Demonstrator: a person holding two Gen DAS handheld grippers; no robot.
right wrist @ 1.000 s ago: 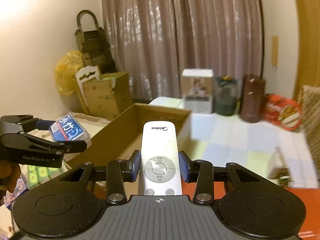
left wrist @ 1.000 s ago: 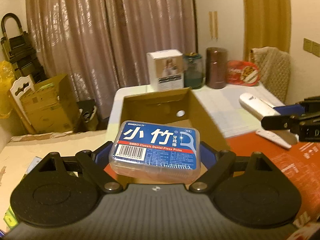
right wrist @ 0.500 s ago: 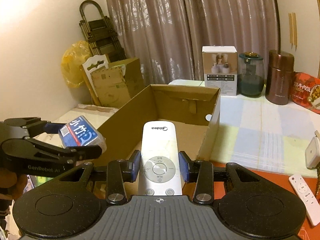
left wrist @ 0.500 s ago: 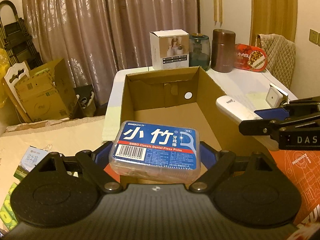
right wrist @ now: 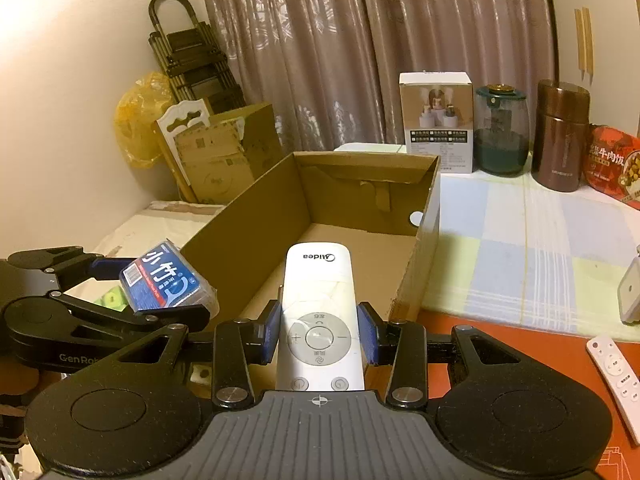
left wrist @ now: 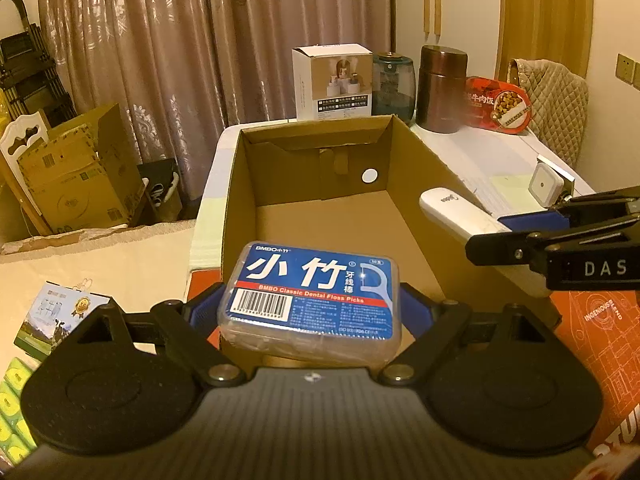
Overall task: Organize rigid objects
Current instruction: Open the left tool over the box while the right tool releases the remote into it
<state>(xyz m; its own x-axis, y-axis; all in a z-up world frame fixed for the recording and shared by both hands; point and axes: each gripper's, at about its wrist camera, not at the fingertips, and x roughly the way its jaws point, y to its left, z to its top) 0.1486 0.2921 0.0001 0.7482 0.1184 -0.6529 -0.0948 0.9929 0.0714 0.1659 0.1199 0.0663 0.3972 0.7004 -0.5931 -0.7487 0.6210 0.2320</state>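
Observation:
My left gripper [left wrist: 308, 312] is shut on a blue floss pick box [left wrist: 310, 294] and holds it over the near edge of an open cardboard box [left wrist: 240, 184]. My right gripper [right wrist: 318, 330] is shut on a white Midea remote [right wrist: 318, 312] that points into the same cardboard box [right wrist: 244, 216] over its near end. The remote [left wrist: 460, 216] and right gripper [left wrist: 532, 224] show at the right of the left wrist view. The floss box [right wrist: 168, 280] and left gripper [right wrist: 132, 284] show at the left of the right wrist view. The box floor looks bare.
A white carton [right wrist: 436, 120], a green jar [right wrist: 502, 132], a brown canister [right wrist: 562, 136] and a red food tub [right wrist: 612, 168] stand behind the box. A small white remote [right wrist: 618, 380] lies on the orange mat [right wrist: 540, 344]. More cardboard boxes [left wrist: 72, 176] sit on the left.
Both grippers have moved forward and closer to the cardboard box with their loads. The box now fills more of both views. The grips have not changed.

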